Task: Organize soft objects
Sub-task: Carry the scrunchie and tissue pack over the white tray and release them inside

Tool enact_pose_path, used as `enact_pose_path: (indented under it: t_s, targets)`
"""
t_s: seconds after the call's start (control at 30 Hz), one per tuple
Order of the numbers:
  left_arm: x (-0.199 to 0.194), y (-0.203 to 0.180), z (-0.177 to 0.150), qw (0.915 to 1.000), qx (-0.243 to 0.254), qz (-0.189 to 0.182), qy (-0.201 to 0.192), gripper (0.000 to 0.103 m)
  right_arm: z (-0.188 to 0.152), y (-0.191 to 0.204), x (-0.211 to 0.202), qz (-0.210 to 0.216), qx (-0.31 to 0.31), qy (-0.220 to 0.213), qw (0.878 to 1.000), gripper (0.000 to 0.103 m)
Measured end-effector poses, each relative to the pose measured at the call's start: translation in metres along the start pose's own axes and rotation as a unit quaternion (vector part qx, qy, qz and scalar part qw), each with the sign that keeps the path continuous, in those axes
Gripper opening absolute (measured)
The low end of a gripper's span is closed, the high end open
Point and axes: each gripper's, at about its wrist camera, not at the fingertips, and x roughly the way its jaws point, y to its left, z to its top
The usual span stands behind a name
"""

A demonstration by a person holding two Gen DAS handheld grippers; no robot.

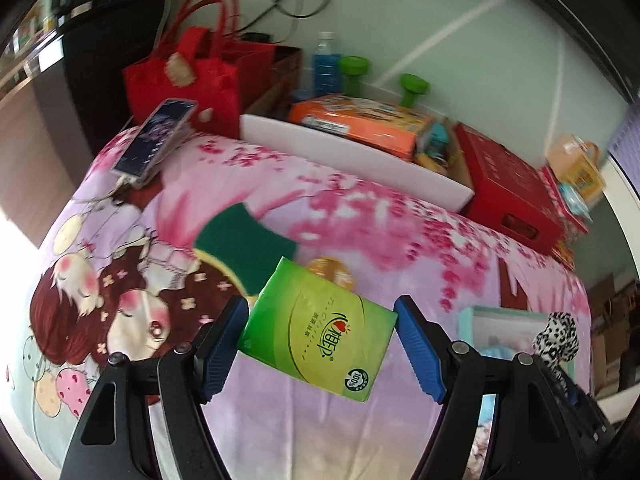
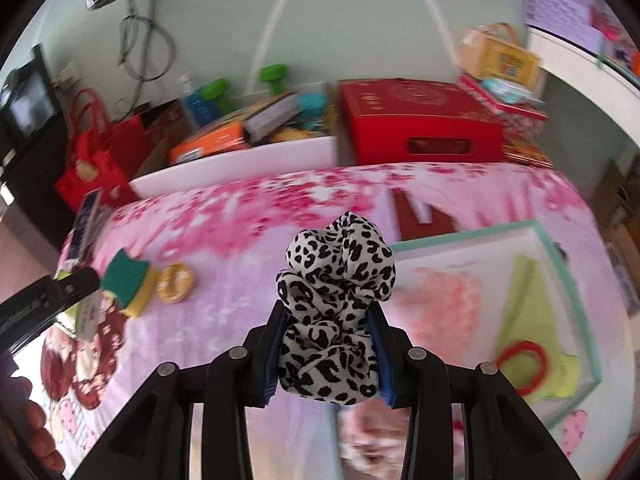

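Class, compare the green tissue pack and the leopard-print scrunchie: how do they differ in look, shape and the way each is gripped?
The tissue pack is a smooth, flat green rectangle; the scrunchie is a crumpled, ruffled black-and-white bundle. The pack carries printed writing; the scrunchie has only spots. The left gripper holds the pack with jaws wide, at its ends; the right gripper squeezes the scrunchie with jaws narrow. Both are held above the bedspread.

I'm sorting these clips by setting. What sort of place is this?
Probably a bedroom at home: a bed with a cartoon-print cover, household boxes such as a red box stacked along the wall, and a red tote bag beside it.
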Motion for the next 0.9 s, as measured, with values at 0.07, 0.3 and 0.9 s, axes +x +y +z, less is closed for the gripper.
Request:
enact_pose_path:
  t_s: [0.07, 0.3, 0.9]
  targets:
    - [-0.001, -0.011, -0.003, 0.9999, 0.013, -0.005, 0.001, 0.076, 0.001, -0.017, -0.006, -0.018, 0.014, -0.005, 1.0, 0.04]
    - [-0.006, -0.068, -0.019, 0.996, 0.078, -0.042, 0.006, 0.076, 0.0, -0.08, -0.025, -0.056, 0.077, -0.017, 0.995, 0.04]
    - [0.008, -0.203, -0.097, 0.9587, 0.247, -0.128, 0.058, 0.076, -0.025, -0.179, -0.032, -0.11, 0.192, 0.0, 0.975, 0.041]
